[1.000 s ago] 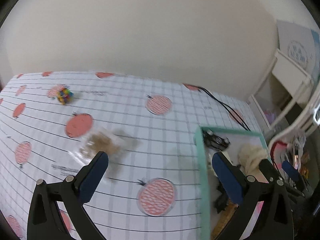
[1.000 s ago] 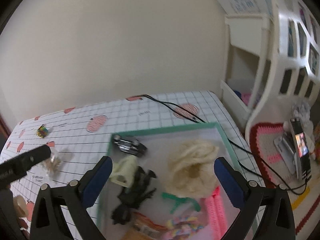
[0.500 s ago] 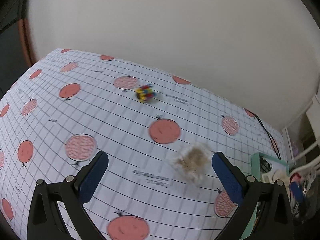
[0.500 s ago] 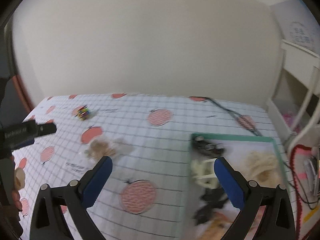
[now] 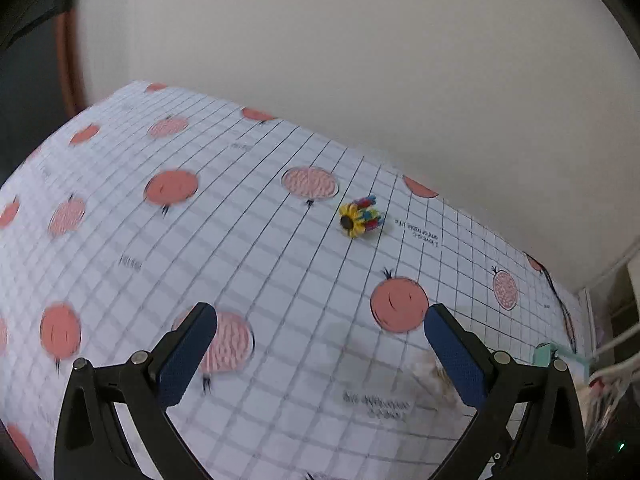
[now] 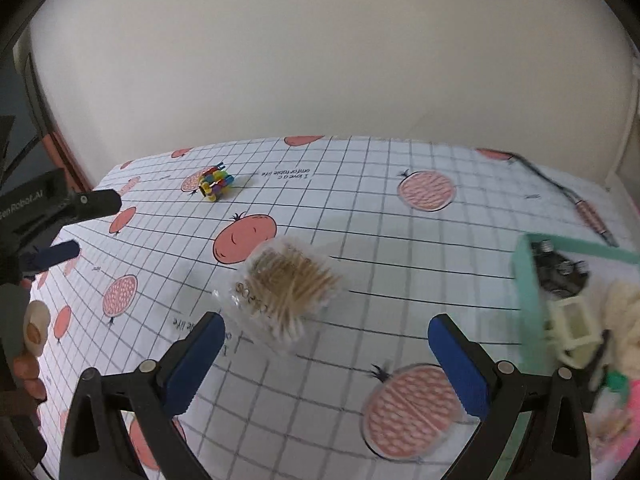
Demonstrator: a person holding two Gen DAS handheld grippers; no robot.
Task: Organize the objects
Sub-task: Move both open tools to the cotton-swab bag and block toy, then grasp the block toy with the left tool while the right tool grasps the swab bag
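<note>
A small multicoloured hair clip with a yellow flower (image 5: 359,217) (image 6: 216,182) lies far back on the gridded tablecloth. A clear bag of cotton swabs (image 6: 286,291) rests mid-table; in the left wrist view only its edge (image 5: 430,368) peeks beside the right finger. A green-rimmed tray (image 6: 527,272) at the right holds a black toy car (image 6: 560,270), a cream clip and cream yarn. My left gripper (image 5: 320,354) hangs open over the cloth, well short of the flower clip. My right gripper (image 6: 326,364) is open, just in front of the swab bag. The left tool (image 6: 48,208) shows at that view's left edge.
The cloth (image 5: 248,264) is white with red fruit prints. A black cable (image 6: 560,196) runs along the back right. A hand (image 6: 28,364) grips the left tool at the left edge. A plain wall stands behind the table; white furniture is at the far right.
Both views have swung left, away from the tray. The left gripper now faces the flower clip, with the swab bag slipped to its lower right. The right gripper now faces the swab bag.
</note>
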